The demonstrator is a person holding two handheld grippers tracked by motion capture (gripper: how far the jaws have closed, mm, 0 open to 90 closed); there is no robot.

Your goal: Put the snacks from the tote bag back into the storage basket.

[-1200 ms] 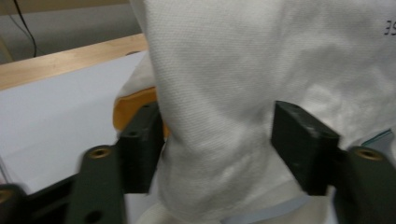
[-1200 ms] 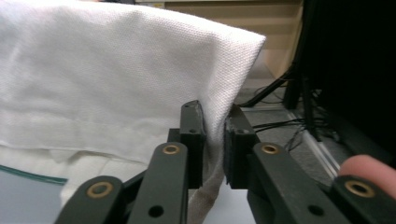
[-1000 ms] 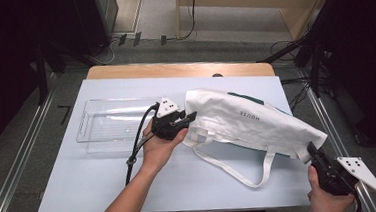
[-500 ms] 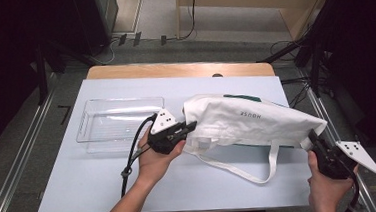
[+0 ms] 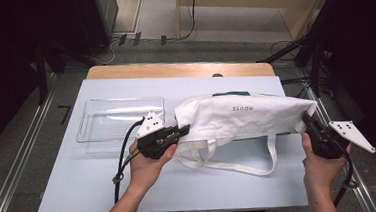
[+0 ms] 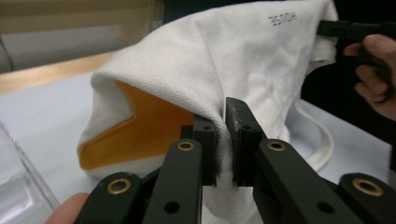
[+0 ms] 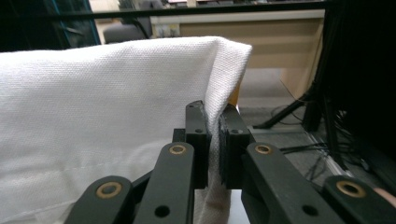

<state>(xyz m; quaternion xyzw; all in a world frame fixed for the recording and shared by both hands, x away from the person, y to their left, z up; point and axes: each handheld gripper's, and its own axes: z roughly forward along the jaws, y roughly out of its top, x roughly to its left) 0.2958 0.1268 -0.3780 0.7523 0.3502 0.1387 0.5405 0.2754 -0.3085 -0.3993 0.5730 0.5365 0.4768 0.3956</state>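
Note:
A white cloth tote bag [image 5: 242,116] with dark lettering is stretched across the table, its strap loops [image 5: 240,165] hanging toward the near edge. My left gripper [image 5: 181,131] is shut on the bag's left end, the fabric [image 6: 224,93] pinched between its jaws. An orange lining [image 6: 140,130] shows inside the bag's opening. My right gripper [image 5: 308,122] is shut on the bag's right corner, white cloth [image 7: 116,112] clamped between its jaws. The right gripper [image 6: 355,32] and its hand appear far off in the left gripper view.
A clear plastic tray [image 5: 119,122] stands left of the bag on the pale blue tabletop [image 5: 82,193]. A wooden strip [image 5: 178,69] runs along the table's far edge. Metal rails [image 5: 15,168] flank the table; cables lie on the floor beyond.
Both grippers have drawn apart and leftward, pulling the bag out level and taut. The right gripper has risen from the near right corner to the bag's right end.

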